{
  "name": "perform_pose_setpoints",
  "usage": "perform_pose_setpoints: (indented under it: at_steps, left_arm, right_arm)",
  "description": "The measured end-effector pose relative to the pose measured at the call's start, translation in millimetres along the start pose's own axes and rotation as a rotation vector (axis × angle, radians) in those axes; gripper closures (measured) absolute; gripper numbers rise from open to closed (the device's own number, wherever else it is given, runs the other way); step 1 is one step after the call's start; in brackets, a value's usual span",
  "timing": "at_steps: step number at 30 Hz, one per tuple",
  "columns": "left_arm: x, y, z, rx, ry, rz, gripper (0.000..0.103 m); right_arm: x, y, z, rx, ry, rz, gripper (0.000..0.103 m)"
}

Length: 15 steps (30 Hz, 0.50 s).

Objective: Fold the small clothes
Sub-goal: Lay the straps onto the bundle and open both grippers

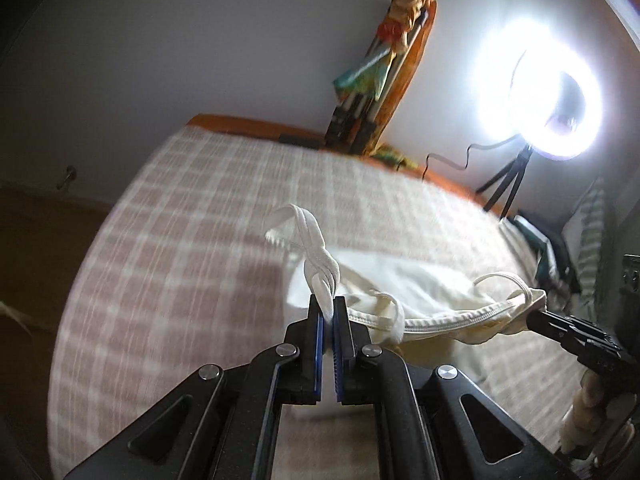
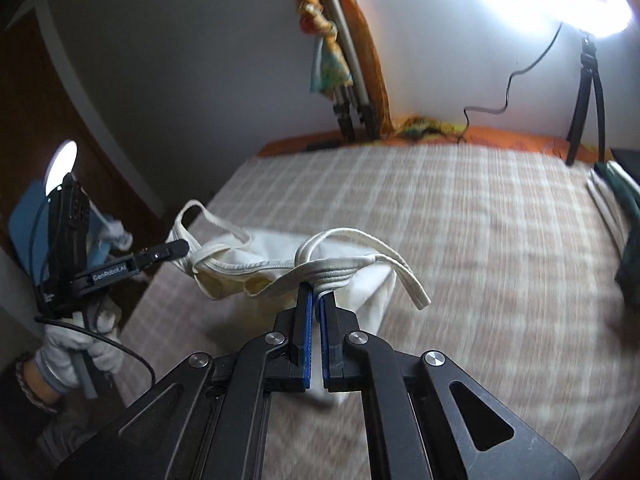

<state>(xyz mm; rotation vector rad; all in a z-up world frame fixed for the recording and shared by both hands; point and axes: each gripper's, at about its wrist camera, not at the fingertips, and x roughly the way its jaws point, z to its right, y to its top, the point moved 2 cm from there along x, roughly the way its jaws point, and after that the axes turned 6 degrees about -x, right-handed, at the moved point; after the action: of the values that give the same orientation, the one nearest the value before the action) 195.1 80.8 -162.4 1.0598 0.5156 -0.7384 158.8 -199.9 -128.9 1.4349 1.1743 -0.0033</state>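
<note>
Nearest the left wrist camera, the left gripper (image 1: 329, 307) has its jaws clamped on a bunched white strap (image 1: 318, 276) of a small cream garment (image 1: 400, 284), the strap rising in a loop above the fingertips. Nearest the right wrist camera, the right gripper (image 2: 317, 294) is likewise pinched tight on a gathered band of the same garment (image 2: 272, 252), with a loose strap end (image 2: 404, 280) curling off to the right. Between the two grippers the garment's stitched top edge stretches taut and the cloth body hangs beneath it, held up over the bed (image 1: 200, 220). In the right view, a gloved hand (image 2: 76, 344) grasps the handle of the left gripper. The bed wears a checked beige and white cover (image 2: 460, 220), blurred in both views. Dark folded clothes (image 2: 628, 216) lie at the bed's right edge. Farther back, a folded tripod draped with colourful cloth (image 2: 340, 52) leans against the wall, and a lit ring lamp (image 1: 548, 80) stands on a small black tripod (image 1: 508, 184) by an orange strip at the bed's far edge.
</note>
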Motion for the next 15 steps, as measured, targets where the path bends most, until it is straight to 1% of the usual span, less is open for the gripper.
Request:
perform_pose_setpoints:
  at_steps: [3, 6, 7, 9, 11, 12, 15]
  left_arm:
    - [0, -12, -5, 0.013, 0.023, -0.024, 0.101]
    - [0, -25, -12, 0.014, 0.041, -0.07, 0.099]
    - [-1, -30, -13, 0.024, 0.047, -0.084, 0.096]
    - [-6, -38, -15, 0.042, 0.062, -0.108, 0.095]
    - [-18, -42, -15, 0.049, 0.054, -0.104, 0.093]
    - [-25, -41, -13, 0.05, 0.043, -0.094, 0.091]
    - [-41, -29, -1, 0.082, 0.03, -0.024, 0.082]
  right_arm:
    - [5, -18, -9, -0.045, -0.037, -0.04, 0.101]
    - [4, -29, -13, -0.085, -0.081, -0.065, 0.101]
    - [4, -32, -12, -0.092, -0.094, -0.075, 0.101]
    - [4, -37, -8, -0.085, -0.094, -0.119, 0.101]
    - [1, -42, -4, -0.07, -0.087, -0.176, 0.1]
    - [-5, -43, -3, -0.062, -0.079, -0.178, 0.1]
    - [-28, -35, -6, -0.061, -0.03, -0.113, 0.1]
